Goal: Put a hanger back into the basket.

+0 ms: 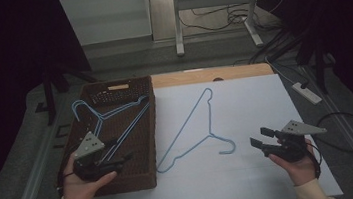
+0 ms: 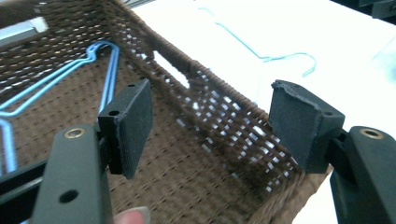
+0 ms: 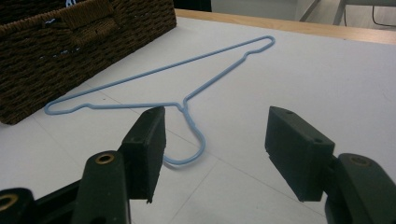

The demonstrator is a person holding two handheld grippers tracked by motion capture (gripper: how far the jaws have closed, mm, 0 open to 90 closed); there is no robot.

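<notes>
In the high view, a blue wire hanger [image 1: 195,130] lies flat on the white worktop [image 1: 253,171], near its middle, with the hook turned to the near edge and the long bar running beside the basket [image 1: 143,133]. The basket stands at the left edge of the worktop and holds more hangers [image 1: 111,118]. The left gripper [image 1: 121,160] hangs over the near part of the basket, and the right gripper [image 1: 262,137] waits near the right near corner, apart from the hanger's hook. In the left gripper view, the jaws stand wide with nothing between them, above the woven floor and the wall of the basket [image 2: 219,107]; the hangers [image 2: 70,79] lie farther back inside. In the right gripper view, the jaws are also wide and empty, and the hanger [image 3: 187,100] lies just ahead, its hook closest. I judge the hanger light, thin, stiff but a little springy, and smooth, so it can slip or turn in the pads. A good place to take it seems the neck where the hook meets the shoulders.
</notes>
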